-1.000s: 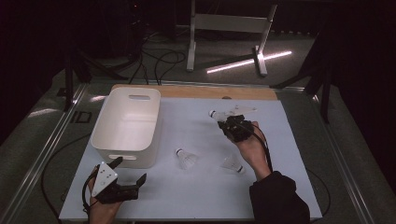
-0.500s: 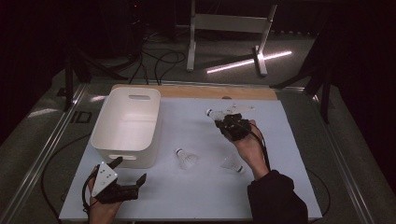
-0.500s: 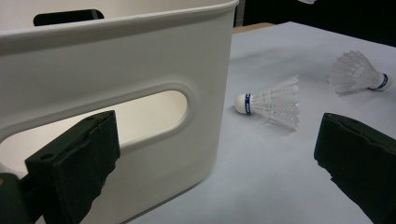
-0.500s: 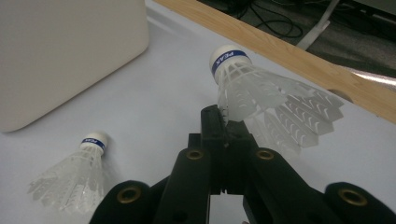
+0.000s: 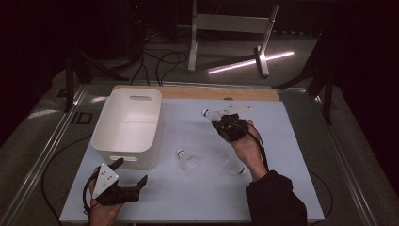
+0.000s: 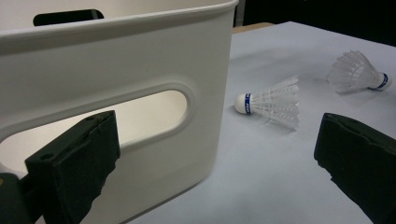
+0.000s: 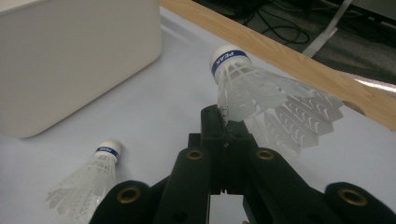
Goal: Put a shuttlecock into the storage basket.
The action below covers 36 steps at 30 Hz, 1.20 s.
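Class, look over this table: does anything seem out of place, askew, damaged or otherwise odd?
Nothing looks damaged or spilled. Two shuttlecocks lie on their sides on the sheet, one near the bin and one by the right forearm. The right tool pinches a third by its skirt edge, so it sits tilted. The left tool is open.

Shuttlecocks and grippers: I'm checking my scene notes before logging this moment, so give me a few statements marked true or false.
1. The right gripper is shut on a shuttlecock. True.
2. The white bin holds a shuttlecock. False: the part of its inside in view is bare.
3. Two shuttlecocks lie on the white mat. True: one near the bin, another beside the right forearm.
4. The left gripper clamps the bin's handle. False: its jaws stand open, apart from the bin.
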Each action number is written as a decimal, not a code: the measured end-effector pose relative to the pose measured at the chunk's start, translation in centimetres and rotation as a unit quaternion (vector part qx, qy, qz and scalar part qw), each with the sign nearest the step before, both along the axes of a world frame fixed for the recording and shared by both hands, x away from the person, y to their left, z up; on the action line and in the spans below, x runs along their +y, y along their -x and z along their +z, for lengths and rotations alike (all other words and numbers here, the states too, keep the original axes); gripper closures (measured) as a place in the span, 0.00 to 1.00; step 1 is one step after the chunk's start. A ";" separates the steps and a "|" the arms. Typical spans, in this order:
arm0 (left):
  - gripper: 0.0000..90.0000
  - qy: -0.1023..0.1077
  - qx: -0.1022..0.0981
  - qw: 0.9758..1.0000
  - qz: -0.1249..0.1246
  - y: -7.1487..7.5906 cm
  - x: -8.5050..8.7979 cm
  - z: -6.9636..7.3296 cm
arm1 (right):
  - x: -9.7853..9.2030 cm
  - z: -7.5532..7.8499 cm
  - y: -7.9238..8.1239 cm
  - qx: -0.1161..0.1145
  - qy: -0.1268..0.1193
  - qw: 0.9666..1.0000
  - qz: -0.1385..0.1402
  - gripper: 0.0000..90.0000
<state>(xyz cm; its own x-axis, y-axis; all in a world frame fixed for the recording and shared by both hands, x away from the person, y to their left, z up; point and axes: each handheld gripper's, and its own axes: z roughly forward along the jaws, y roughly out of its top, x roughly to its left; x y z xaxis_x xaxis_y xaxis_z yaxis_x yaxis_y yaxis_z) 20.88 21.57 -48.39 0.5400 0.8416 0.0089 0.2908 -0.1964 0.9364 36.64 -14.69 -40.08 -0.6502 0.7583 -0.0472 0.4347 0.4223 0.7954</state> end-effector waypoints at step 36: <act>0.01 -0.001 0.001 1.000 -0.001 0.0 0.0 0.0 | 3.0 1.3 0.6 -0.010 -0.013 0.999 0.037 1.00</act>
<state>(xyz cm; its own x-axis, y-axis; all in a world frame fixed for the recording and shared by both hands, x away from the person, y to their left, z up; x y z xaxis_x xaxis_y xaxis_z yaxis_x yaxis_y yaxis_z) 20.86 21.58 -48.38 0.5412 0.8409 0.0097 0.2915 -0.1984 0.9358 36.05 -11.72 -38.82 -0.7039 0.7090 -0.0416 0.3865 0.4315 0.8151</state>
